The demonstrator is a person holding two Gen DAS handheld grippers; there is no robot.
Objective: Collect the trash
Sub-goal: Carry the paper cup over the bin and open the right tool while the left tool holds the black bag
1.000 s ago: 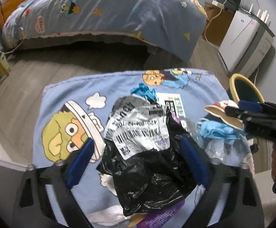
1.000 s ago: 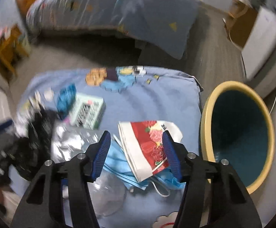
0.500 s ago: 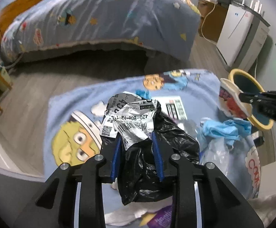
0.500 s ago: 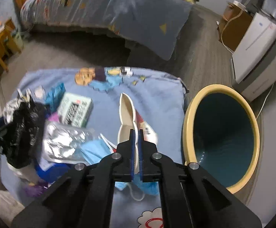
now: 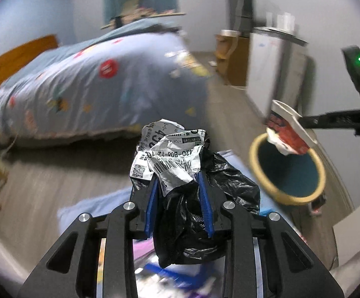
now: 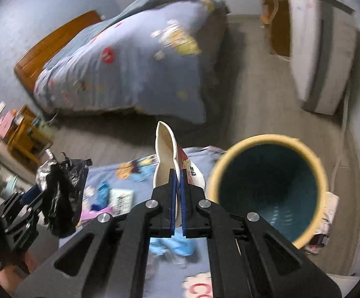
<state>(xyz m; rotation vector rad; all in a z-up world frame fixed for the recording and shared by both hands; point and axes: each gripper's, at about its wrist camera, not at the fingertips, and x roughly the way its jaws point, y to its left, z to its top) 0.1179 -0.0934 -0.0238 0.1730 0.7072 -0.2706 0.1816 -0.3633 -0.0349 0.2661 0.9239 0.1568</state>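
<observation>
My left gripper [image 5: 179,186] is shut on a crumpled black plastic bag [image 5: 204,213] with a white shipping label [image 5: 172,154], lifted above the blue cartoon mat [image 5: 93,208]. The bag also shows in the right wrist view [image 6: 63,193]. My right gripper [image 6: 177,173] is shut on a flattened red and white paper cup [image 6: 166,146], held in the air just left of the yellow-rimmed teal bin [image 6: 269,186]. In the left wrist view the cup [image 5: 287,129] hangs over the bin's rim [image 5: 254,149].
A bed with a blue quilt [image 6: 130,62] stands behind. A white cabinet [image 6: 321,49] is at the right. On the mat [image 6: 140,168] lie a small printed box [image 6: 121,200], blue mask pieces [image 6: 172,245] and other scraps. A wooden stand [image 6: 26,134] is at the left.
Both grippers have risen with their loads. The left one lifted the black bag off the mat; the right one carried the cup toward the bin.
</observation>
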